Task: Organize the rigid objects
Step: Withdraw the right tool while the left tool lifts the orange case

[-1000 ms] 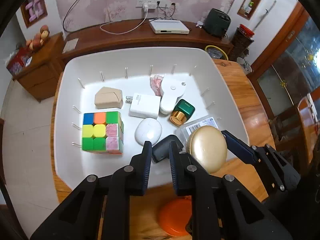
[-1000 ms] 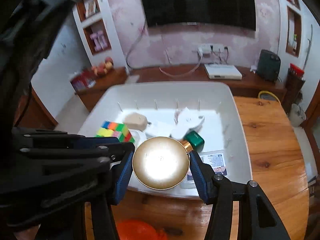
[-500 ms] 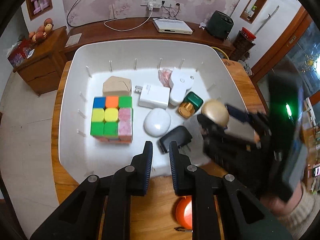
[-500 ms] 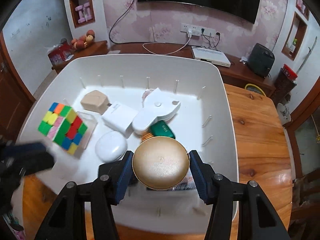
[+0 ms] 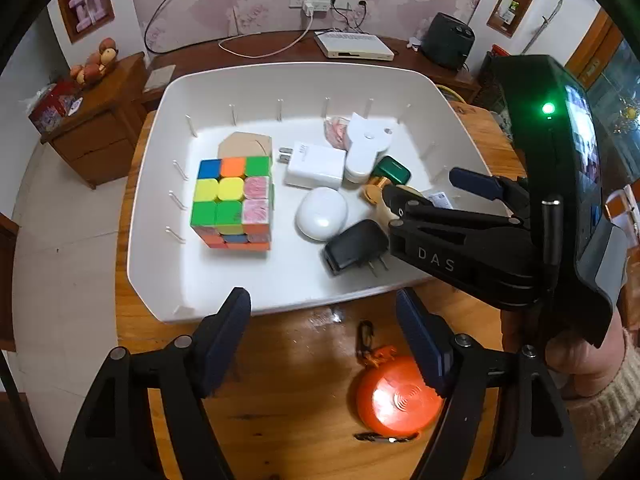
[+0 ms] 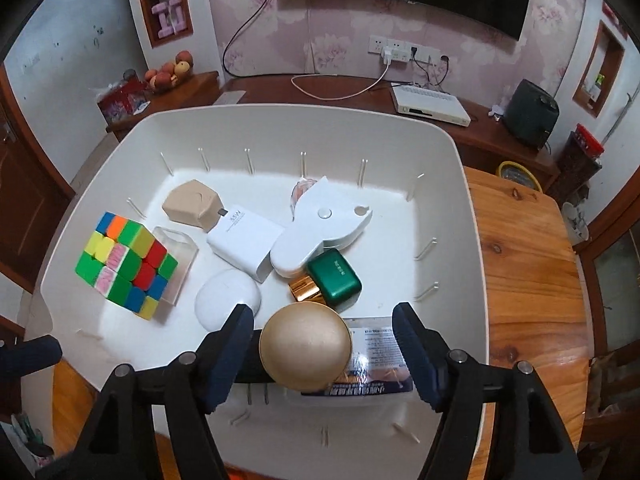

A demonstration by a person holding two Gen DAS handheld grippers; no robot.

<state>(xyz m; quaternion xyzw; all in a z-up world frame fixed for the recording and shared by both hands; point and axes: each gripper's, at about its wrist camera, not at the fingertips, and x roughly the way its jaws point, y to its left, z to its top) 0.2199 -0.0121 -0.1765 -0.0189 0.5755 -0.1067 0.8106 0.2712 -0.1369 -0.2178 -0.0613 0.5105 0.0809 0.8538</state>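
On a wooden table (image 5: 280, 400), the left gripper (image 5: 324, 340) hangs with its jaws opening and nothing between them, the table's bare wood and the near rim of a white bin (image 5: 280, 304) showing in the gap; an orange disc (image 5: 394, 394) with a small clip lies on the table just beside its right finger. Just beyond, inside the bin, the right gripper (image 6: 322, 344) is also opening, its pads now clear of a gold round compact (image 6: 306, 346) that sits between them on top of a clear labelled packet (image 6: 380, 354) at the bin's near right side. Farther in lie a black plug adapter (image 5: 354, 246), a white oval case (image 6: 228, 298), a green case (image 6: 334, 276) touching a shiny gold cap (image 6: 305, 289), and a multicoloured puzzle cube (image 6: 126, 264) beside a clear plastic stand (image 6: 178, 254) on the left. Toward the far wall rest a white charger (image 6: 244, 242), a white fan-shaped gadget (image 6: 320, 226) and a beige box (image 6: 192, 202). Beyond the bin, a white set-top box (image 6: 430, 104) sits on a dark wooden sideboard (image 6: 340, 88).
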